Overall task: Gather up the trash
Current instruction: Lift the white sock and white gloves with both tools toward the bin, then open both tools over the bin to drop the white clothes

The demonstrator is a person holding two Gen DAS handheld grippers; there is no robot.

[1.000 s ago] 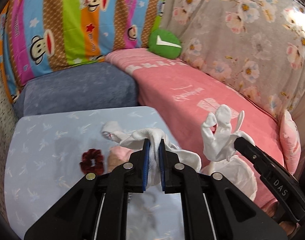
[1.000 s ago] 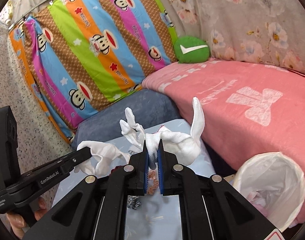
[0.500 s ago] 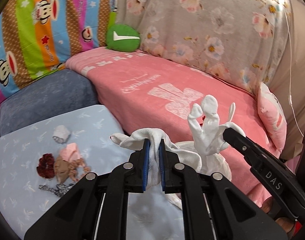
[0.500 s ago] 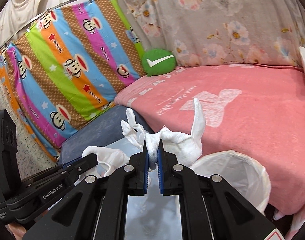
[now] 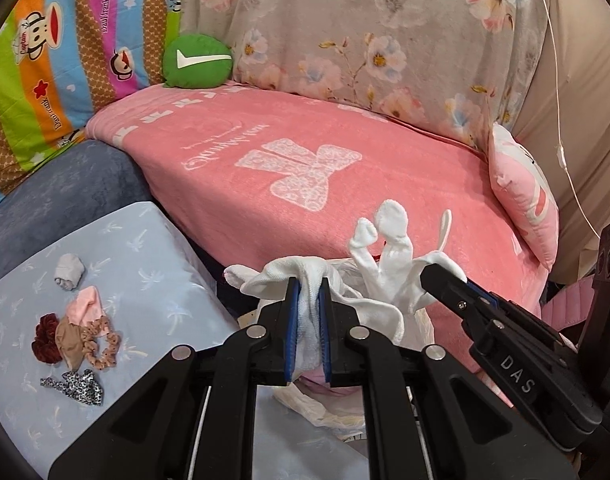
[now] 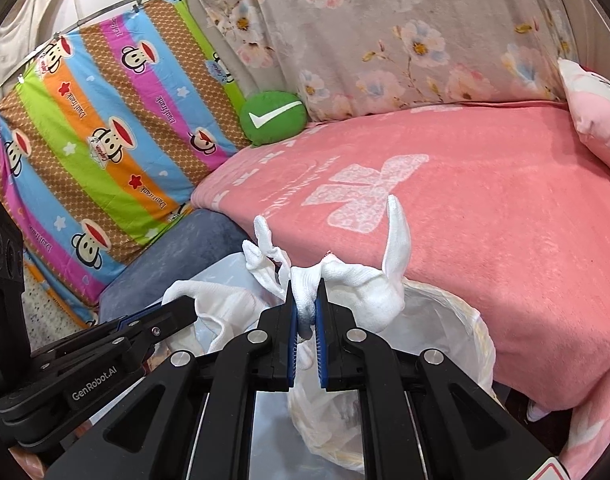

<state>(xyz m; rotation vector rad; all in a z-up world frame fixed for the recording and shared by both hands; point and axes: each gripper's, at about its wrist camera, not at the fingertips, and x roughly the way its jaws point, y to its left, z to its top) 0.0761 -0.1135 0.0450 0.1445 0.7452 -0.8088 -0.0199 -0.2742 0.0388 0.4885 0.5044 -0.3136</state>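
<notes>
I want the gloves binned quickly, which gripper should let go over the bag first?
Probably right: the right gripper holds its glove directly over the bag; the left gripper sits nearer its rim.

Two white gloves (image 5: pixel 389 268) (image 5: pixel 289 276) were in view, and one white trash bag (image 6: pixel 445 320). At the lower left lay three scrunchies (image 5: pixel 45 338) (image 5: pixel 105 348) (image 5: pixel 79 388), near one green cushion (image 5: pixel 197 62).

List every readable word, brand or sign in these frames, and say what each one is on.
"DAS": right gripper, on its finger.
"GenRobot.AI": left gripper, on its finger.
"Captain": monkey's hat on the striped sheet.
"Paul Frank": repeated on the sheet's stripes; the first letter is unclear.
White tick sign: green cushion.
Script on the pink blanket: too blurred to read.
</notes>
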